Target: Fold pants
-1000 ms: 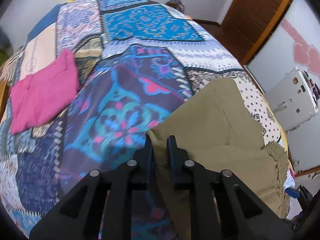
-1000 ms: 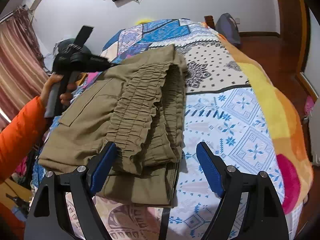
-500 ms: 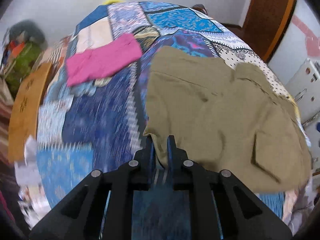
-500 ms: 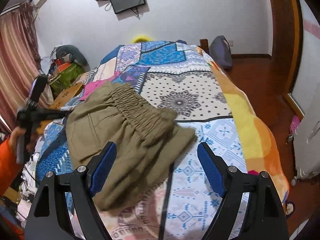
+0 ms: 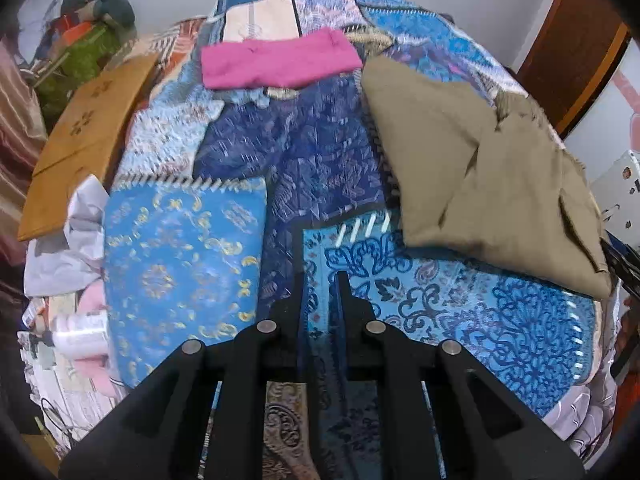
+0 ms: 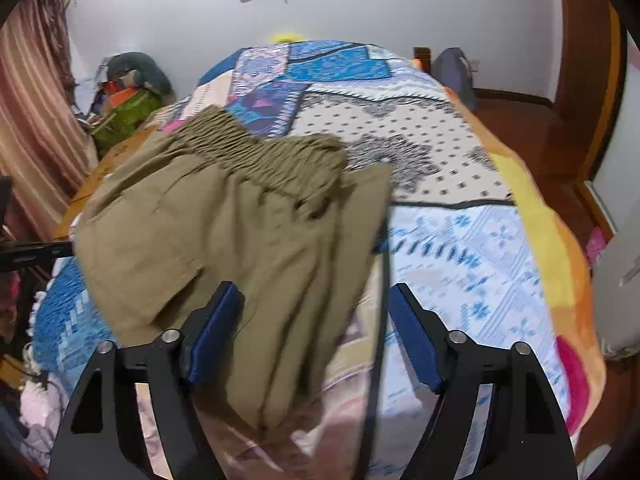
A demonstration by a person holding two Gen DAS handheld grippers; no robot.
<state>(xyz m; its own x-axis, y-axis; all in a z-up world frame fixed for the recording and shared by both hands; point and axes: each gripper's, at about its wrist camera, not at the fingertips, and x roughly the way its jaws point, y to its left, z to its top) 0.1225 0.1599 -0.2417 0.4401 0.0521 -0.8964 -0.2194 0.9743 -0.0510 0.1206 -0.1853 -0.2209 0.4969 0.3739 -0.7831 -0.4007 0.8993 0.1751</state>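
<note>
**Olive pants folded on the patchwork bed**

The pants (image 6: 224,232) fill centre-left of the right view; the right gripper (image 6: 316,336) is closing, fabric between its spread pads. The left gripper (image 5: 320,292) is pressed together, empty. A pink cloth (image 5: 280,62) lies upper centre.

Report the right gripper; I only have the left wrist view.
Observer: The right gripper is closing, with the near end of the khaki pants between its jaws; its right pad is not yet on the cloth.
Operator: Give me the state of that near end.
Observer: Several stacked fold layers run lengthwise there, towards the gripper.
Operator: Locate the waistband.
Observer: The gathered waistband lies at the far end, away from the gripper.
</note>
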